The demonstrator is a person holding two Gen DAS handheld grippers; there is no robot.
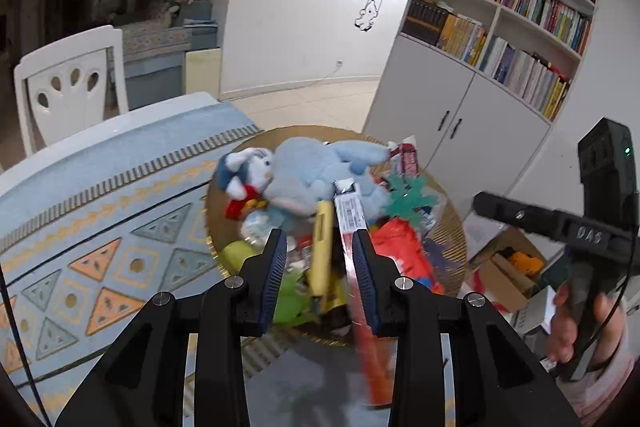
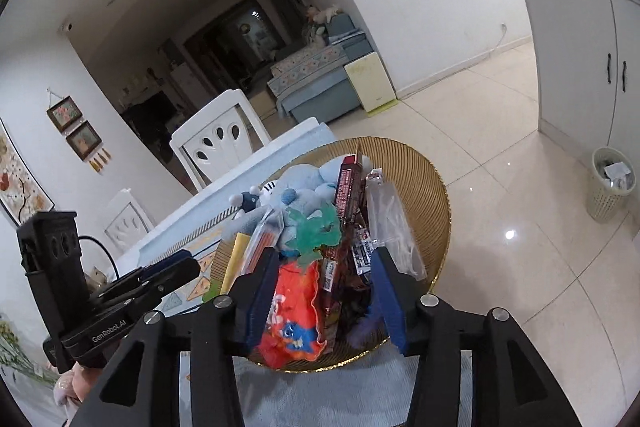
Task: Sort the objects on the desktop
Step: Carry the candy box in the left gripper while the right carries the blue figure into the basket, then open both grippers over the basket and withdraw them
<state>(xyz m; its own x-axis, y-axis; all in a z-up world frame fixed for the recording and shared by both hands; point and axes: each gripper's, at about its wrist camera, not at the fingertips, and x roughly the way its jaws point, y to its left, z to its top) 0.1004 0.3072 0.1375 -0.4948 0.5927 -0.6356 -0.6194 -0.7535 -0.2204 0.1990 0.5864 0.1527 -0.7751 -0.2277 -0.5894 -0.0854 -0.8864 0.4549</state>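
A round woven basket (image 1: 454, 227) (image 2: 432, 179) sits on the table corner, piled with a blue plush toy (image 1: 308, 171) (image 2: 304, 195), a small white plush (image 1: 252, 167), a yellow stick (image 1: 322, 247), an orange snack bag (image 1: 400, 247) (image 2: 296, 311), a green cut-out (image 1: 408, 201) (image 2: 316, 231) and dark red packets (image 2: 350, 183). My left gripper (image 1: 320, 267) is open above the basket; a long red packet (image 1: 356, 259) lies against its right finger. My right gripper (image 2: 324, 287) is open over the orange bag, and also shows in the left wrist view (image 1: 540, 219).
A blue patterned tablecloth (image 1: 100, 227) covers the table. White chairs (image 1: 68, 87) (image 2: 220, 143) stand behind it. A bookshelf with cabinet (image 1: 480, 47) is to the right. Cardboard boxes (image 1: 508, 267) sit on the floor, and a white wastebasket (image 2: 612, 187) stands farther off.
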